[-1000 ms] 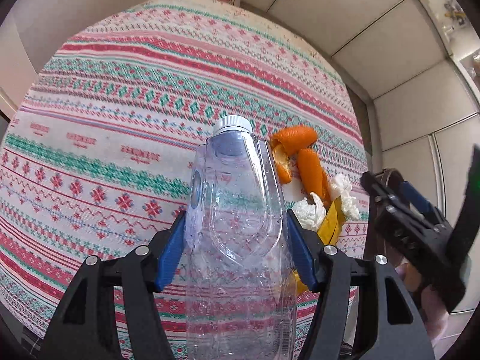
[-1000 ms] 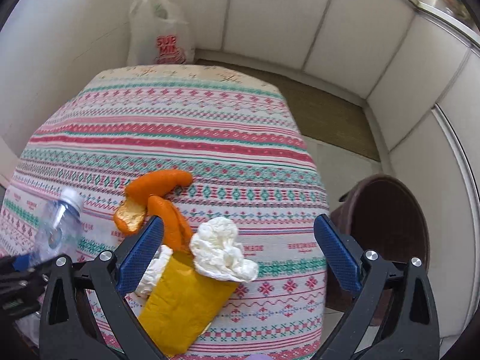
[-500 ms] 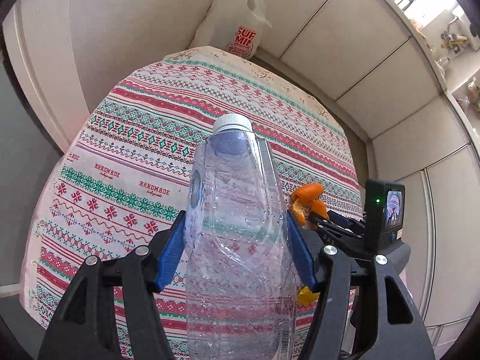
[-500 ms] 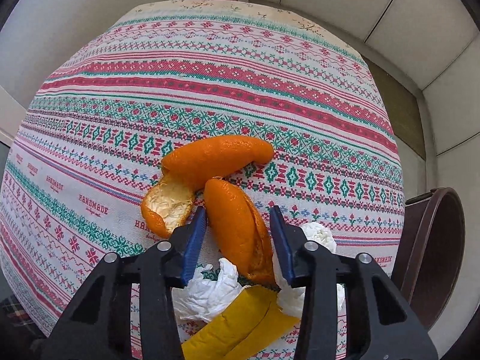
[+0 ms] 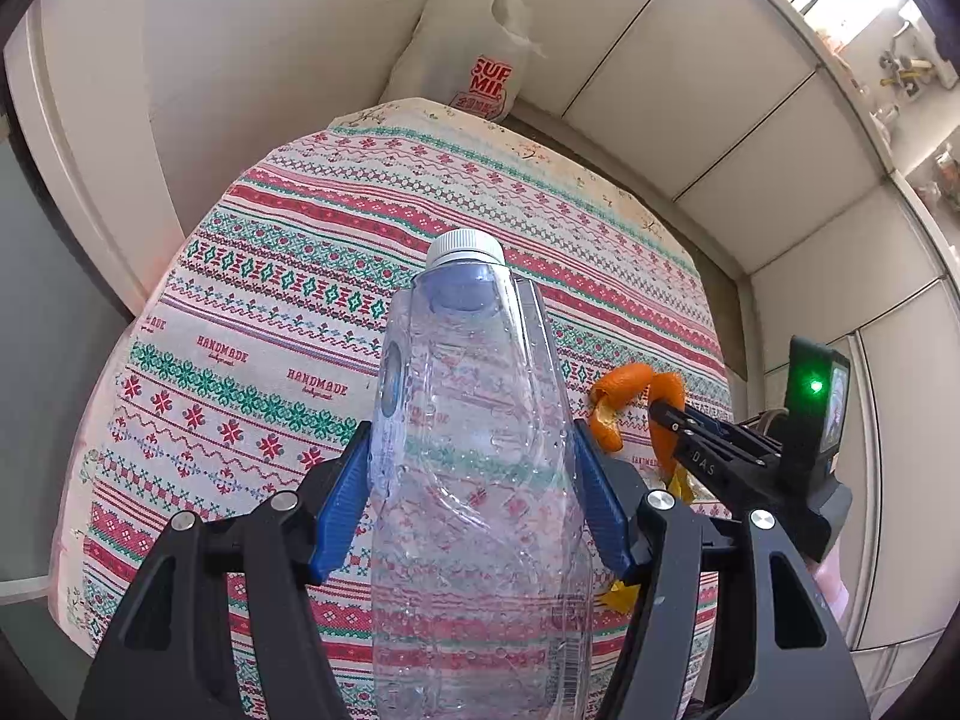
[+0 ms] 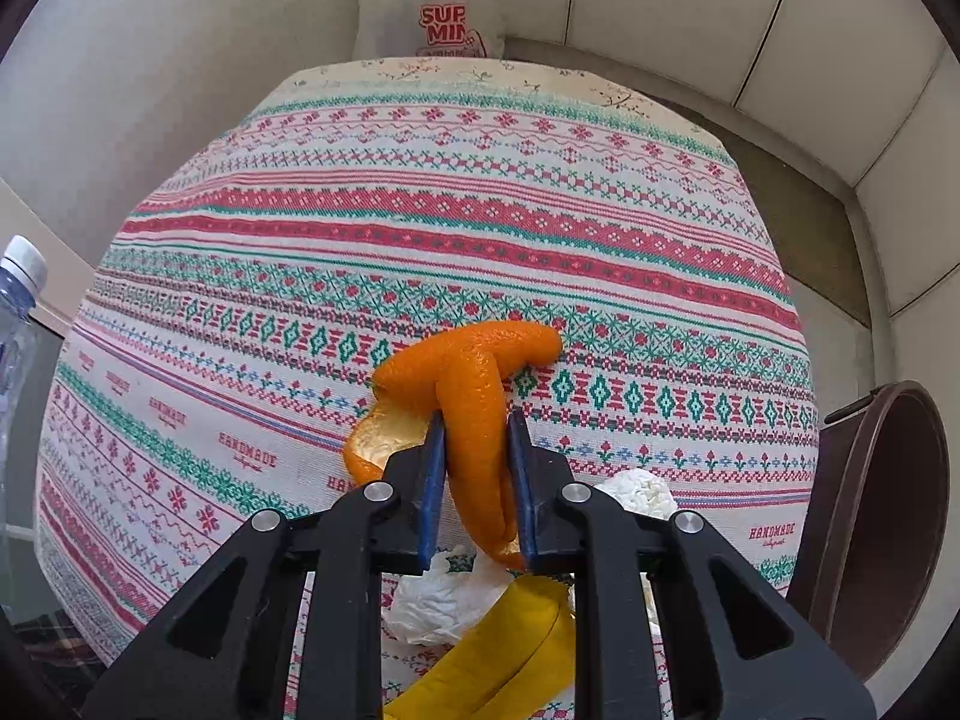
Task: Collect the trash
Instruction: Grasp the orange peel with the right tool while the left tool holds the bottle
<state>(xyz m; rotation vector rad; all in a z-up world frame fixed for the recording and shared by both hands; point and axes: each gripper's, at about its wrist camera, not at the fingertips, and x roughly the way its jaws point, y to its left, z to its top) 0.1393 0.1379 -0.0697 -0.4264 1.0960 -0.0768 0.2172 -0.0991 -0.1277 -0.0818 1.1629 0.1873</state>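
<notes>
My left gripper [image 5: 474, 450] is shut on a clear empty plastic bottle [image 5: 474, 480] with a white cap and holds it up above the table. The bottle also shows at the left edge of the right wrist view [image 6: 15, 312]. My right gripper [image 6: 477, 426] is shut on a strip of orange peel [image 6: 474, 414] and lifts it off the patterned tablecloth [image 6: 420, 210]. In the left wrist view the right gripper [image 5: 666, 414] pinches the peel [image 5: 618, 402]. White crumpled tissues [image 6: 639, 492] and a yellow wrapper [image 6: 492, 654] lie under the right gripper.
A brown bin [image 6: 882, 516] stands at the table's right side. A white plastic shopping bag [image 6: 432, 6] sits on the floor past the far table edge, also in the left wrist view [image 5: 474, 54]. White panel walls surround the table.
My right gripper closed on the orange peel and raised it from the cloth. My left gripper lifted higher with the bottle, so more of the table shows.
</notes>
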